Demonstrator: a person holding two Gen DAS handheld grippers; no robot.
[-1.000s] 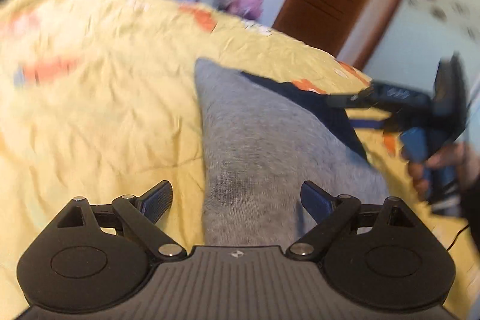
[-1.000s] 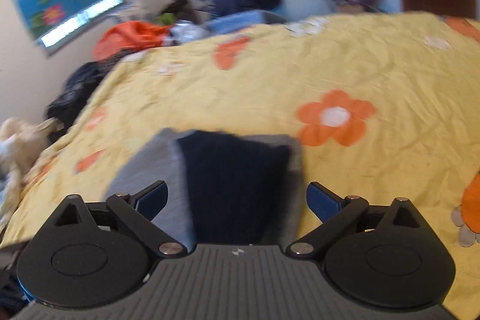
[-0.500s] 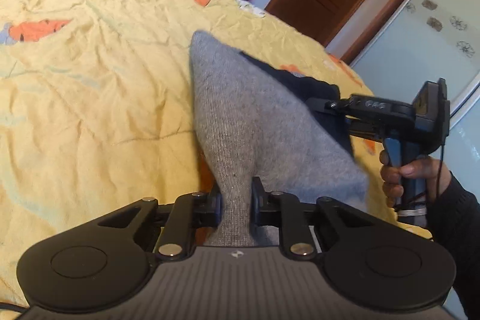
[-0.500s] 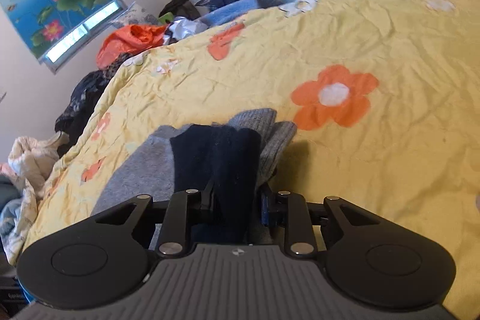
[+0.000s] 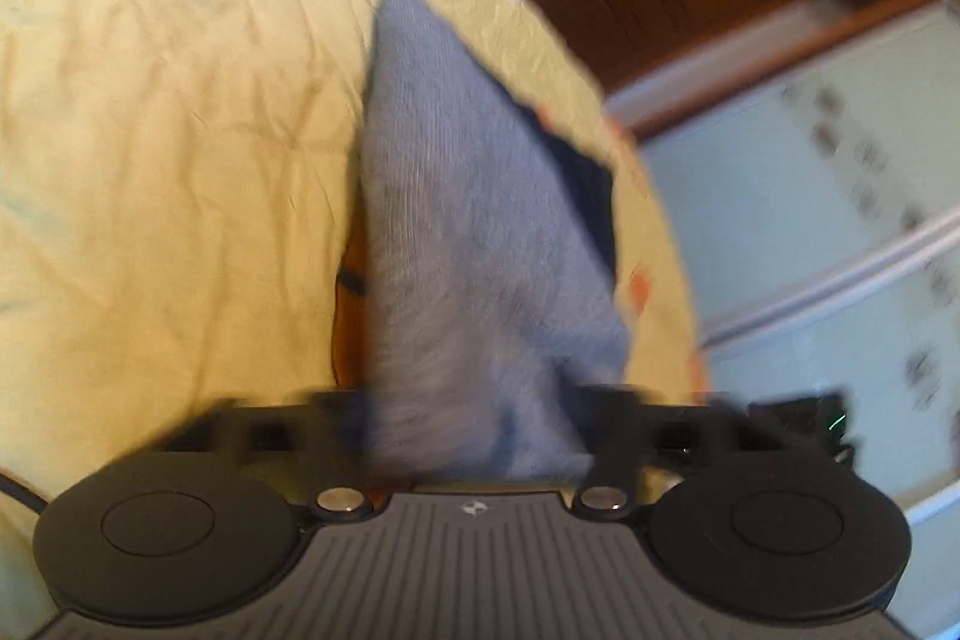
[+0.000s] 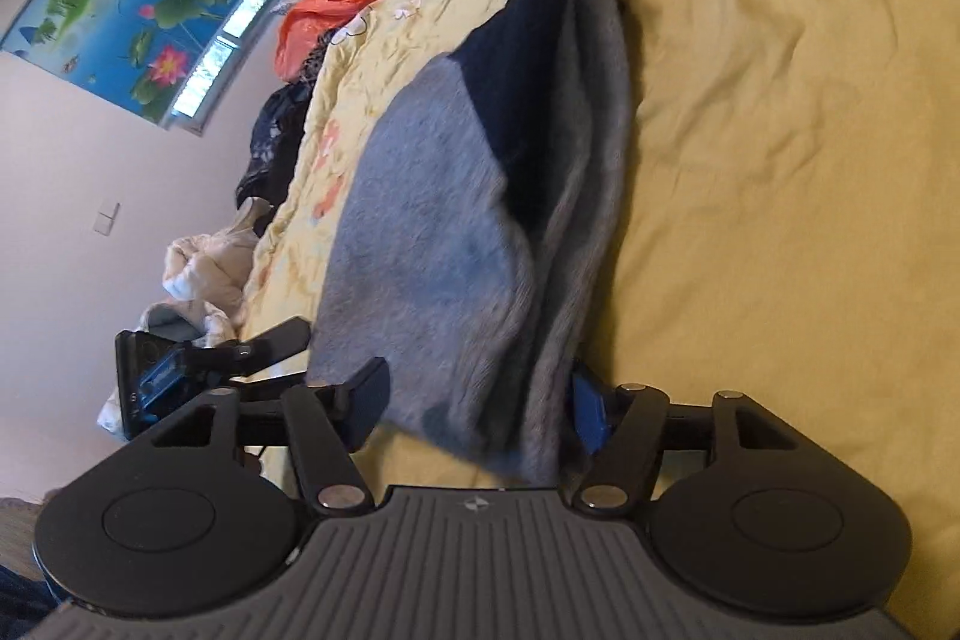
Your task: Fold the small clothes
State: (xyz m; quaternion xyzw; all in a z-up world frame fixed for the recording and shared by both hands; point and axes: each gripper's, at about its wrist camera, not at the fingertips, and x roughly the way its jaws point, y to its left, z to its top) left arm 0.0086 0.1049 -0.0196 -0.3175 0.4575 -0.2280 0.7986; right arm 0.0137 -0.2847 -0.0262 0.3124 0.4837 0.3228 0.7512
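Two grippers work one grey knitted garment (image 6: 432,220) with a dark navy panel (image 6: 528,58), lying on a wrinkled yellow bedsheet (image 6: 780,160) printed with orange flowers. The right gripper (image 6: 474,400) has its jaws opening, roughly half spread, with the bunched, fuzzy near edge of the fabric between its blue pads. In the blurred left wrist view, the left gripper (image 5: 474,430) has its jaws closing around the same cloth, which rises ahead in a soft tapered wedge (image 5: 456,220).
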